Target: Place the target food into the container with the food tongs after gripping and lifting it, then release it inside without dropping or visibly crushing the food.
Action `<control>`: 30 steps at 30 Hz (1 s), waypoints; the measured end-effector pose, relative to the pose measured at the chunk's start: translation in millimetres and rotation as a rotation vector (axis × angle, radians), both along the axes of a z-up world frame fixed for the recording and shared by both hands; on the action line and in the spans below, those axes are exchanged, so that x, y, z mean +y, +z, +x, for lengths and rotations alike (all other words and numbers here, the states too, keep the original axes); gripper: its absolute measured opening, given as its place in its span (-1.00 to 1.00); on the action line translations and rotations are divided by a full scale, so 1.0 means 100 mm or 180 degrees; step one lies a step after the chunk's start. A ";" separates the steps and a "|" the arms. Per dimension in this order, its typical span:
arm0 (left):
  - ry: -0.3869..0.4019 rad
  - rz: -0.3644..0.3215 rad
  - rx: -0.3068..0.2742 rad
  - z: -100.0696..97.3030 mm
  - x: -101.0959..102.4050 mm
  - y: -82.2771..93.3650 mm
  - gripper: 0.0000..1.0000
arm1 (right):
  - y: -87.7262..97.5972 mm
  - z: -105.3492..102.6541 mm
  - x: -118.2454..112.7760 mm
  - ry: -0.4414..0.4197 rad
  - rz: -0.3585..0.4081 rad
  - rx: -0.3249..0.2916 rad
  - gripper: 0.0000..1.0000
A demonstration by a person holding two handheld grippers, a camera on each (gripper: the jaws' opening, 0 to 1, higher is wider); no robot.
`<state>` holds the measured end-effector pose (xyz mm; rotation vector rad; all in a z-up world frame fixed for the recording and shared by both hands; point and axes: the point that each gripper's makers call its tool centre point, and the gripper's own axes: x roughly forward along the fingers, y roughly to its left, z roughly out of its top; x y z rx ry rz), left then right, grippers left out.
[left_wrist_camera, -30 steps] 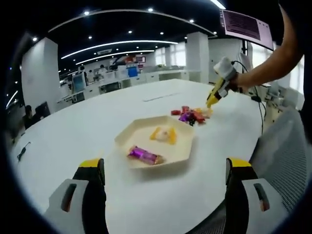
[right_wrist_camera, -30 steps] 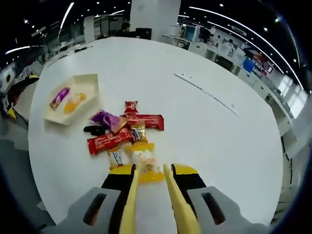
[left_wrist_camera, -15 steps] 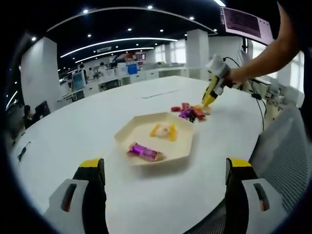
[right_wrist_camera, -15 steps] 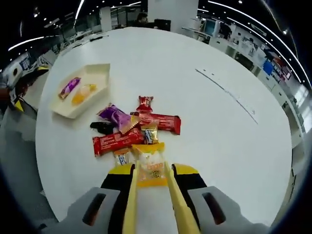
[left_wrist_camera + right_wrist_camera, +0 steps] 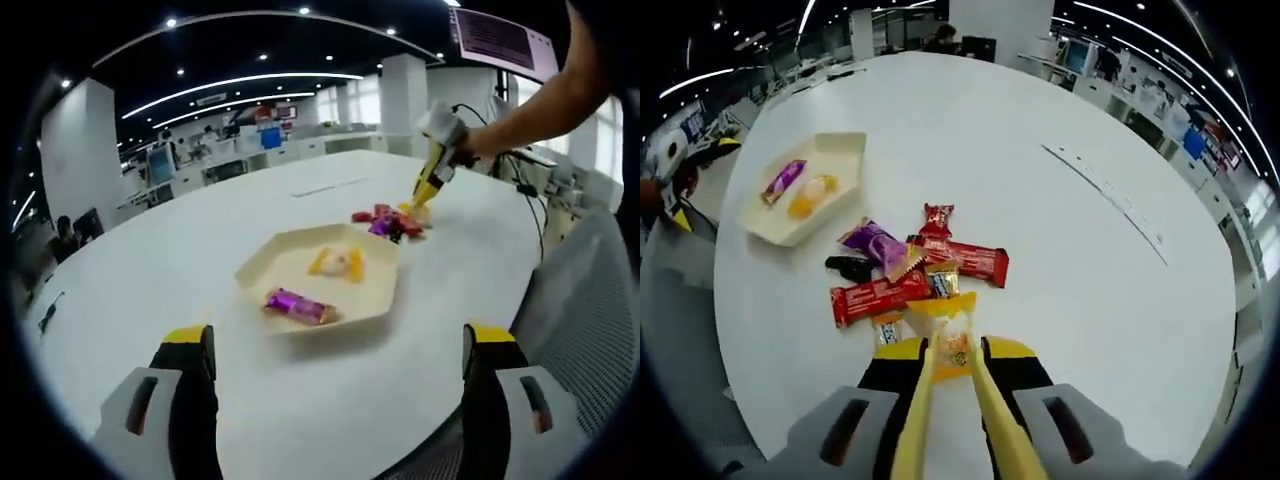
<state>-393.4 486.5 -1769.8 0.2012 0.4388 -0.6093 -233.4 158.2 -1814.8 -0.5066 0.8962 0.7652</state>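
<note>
The target food is a small snack in a clear wrapper with orange-yellow ends (image 5: 952,338), at the near edge of the snack pile (image 5: 910,268) on the white counter (image 5: 1060,250). The yellow food tongs (image 5: 950,400), held by the right gripper (image 5: 952,375), are pressed on it, narrower than half a second ago. The cream container (image 5: 320,285) holds a purple and a yellow snack. The left gripper (image 5: 340,350) fingers stand wide open.
</note>
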 end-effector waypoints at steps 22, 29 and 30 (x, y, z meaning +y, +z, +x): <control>-0.0366 -0.0452 0.0053 -0.10 -0.27 0.17 0.99 | 0.72 -0.03 0.62 0.0076 0.0056 -0.0022 -0.59; -0.0549 -0.0420 0.0037 -0.17 -0.36 0.18 0.99 | 0.93 -0.12 1.18 0.0193 0.0128 -0.0067 -0.59; -0.0556 -0.0430 0.0067 -0.18 -0.37 0.17 0.99 | 0.97 -0.12 1.30 0.0243 0.0135 -0.0126 -0.59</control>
